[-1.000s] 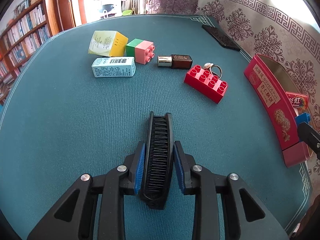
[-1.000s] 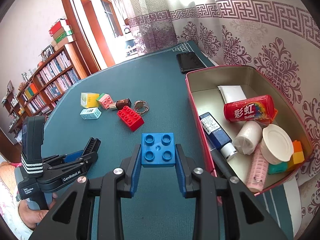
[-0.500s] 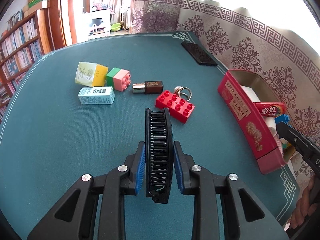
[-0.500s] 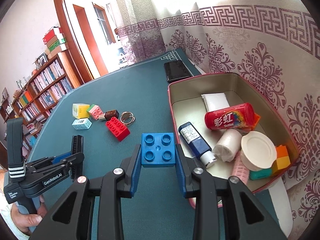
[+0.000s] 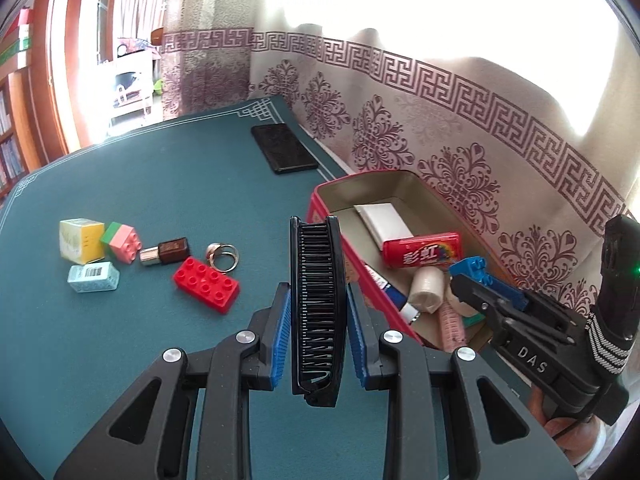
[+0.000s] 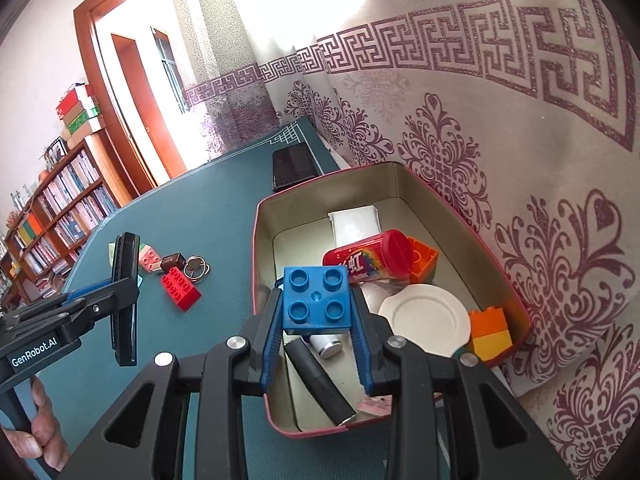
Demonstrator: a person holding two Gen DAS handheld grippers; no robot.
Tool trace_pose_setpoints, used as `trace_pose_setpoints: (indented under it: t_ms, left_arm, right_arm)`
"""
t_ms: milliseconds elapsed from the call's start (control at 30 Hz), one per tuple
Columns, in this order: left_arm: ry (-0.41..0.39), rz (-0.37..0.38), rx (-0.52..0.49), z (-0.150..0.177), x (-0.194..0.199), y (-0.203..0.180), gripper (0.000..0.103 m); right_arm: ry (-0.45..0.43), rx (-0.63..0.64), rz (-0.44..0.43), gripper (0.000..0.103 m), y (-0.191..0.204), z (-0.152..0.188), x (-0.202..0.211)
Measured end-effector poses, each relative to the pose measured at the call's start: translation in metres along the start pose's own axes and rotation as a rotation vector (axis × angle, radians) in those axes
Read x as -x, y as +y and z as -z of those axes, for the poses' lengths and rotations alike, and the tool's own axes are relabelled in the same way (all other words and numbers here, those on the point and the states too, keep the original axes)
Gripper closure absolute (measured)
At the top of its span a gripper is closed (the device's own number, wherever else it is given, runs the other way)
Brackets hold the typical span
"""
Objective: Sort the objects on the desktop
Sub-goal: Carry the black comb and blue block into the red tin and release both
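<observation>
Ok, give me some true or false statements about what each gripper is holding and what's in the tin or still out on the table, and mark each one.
1. The left gripper is shut on a black comb. True.
2. The right gripper holds a red brick. False: its jaws clamp a blue brick; the red brick lies on the table.
3. The blue brick is above the open tin. True.
4. The tin is empty. False: it holds, among other things, a red candy tube and a white lid.
5. The black phone lies inside the tin. False: it lies on the teal table beyond the tin.
</observation>
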State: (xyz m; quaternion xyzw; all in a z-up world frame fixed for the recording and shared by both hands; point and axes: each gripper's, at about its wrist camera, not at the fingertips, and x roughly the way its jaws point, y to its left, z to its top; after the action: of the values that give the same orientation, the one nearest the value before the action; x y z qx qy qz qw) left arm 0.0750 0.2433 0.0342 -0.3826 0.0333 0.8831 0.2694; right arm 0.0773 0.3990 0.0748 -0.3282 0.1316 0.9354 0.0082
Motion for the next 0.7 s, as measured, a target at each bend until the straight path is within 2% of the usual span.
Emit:
trace_pose_setpoints:
  t_ms: [233,367,433,500,667,700]
  left_arm:
    - [0.008,0.093,-0.042,-0.018,-0.015,-0.037,0.074]
    - [0.043,0.195,-0.019,-0.023,-0.037,-0.036,0.073]
    - [0.073,0.223,0.006,-0.023,-0.048,-0.034,0.069]
    - [0.098,0.23,0.034,-0.02,-0.056,-0.031,0.054]
    - [0.085,0.179,0.093,-0.013,-0.059,-0.01,0.052]
    - [0.08,0.164,0.103,-0.012,-0.059,-0.005,0.052]
  right_arm:
    - [0.008,-0.022,0.032,0.068,-0.017,-0.003,-0.002]
    - [0.017,-0.045,0.046,0.068,-0.027,-0.006,-0.005]
    - [0.021,-0.064,0.052,0.068,-0.031,-0.006,-0.006]
    - [0.028,-0.079,0.057,0.062,-0.035,-0.006,-0.008]
    - [0.013,-0.098,0.071,0.035,-0.039,-0.006,-0.008]
    - [0.008,-0.095,0.075,0.033,-0.038,-0.006,-0.007]
